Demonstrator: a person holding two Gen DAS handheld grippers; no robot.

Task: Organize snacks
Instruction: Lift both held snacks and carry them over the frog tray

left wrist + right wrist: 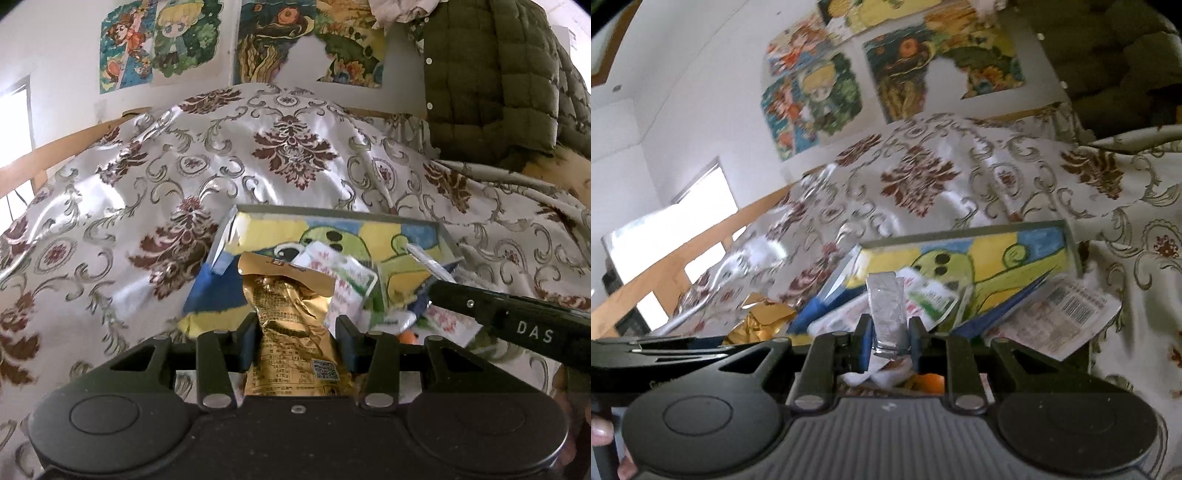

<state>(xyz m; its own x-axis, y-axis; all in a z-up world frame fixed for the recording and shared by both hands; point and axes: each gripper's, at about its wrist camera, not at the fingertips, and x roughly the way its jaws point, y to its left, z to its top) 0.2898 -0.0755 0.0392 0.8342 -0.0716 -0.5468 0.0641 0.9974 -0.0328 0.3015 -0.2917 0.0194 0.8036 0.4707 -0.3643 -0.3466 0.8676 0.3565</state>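
My left gripper (pixel 297 334) is shut on a crinkled gold snack packet (pixel 291 317), which stands up between the pads. Behind it lies a painted box (pixel 332 229) with a green cartoon creature on it, holding white and green snack packets (pixel 347 280). My right gripper (pixel 888 341) is shut on a narrow silver foil packet (pixel 888 314), raised in front of the same painted box (pixel 997 254). In the right wrist view the gold packet (pixel 764 325) shows at the lower left beside the left gripper's body. The right gripper's black arm (pixel 517 321) crosses the left wrist view at the right.
A shiny floral cloth (pixel 147 177) covers the surface all around. A flat white packet with a barcode (pixel 1067 314) lies right of the box. A green quilted jacket (pixel 491 74) hangs at the back right. Cartoon posters (pixel 162 40) are on the wall. A person's fingertips (pixel 602 432) show at the lower left.
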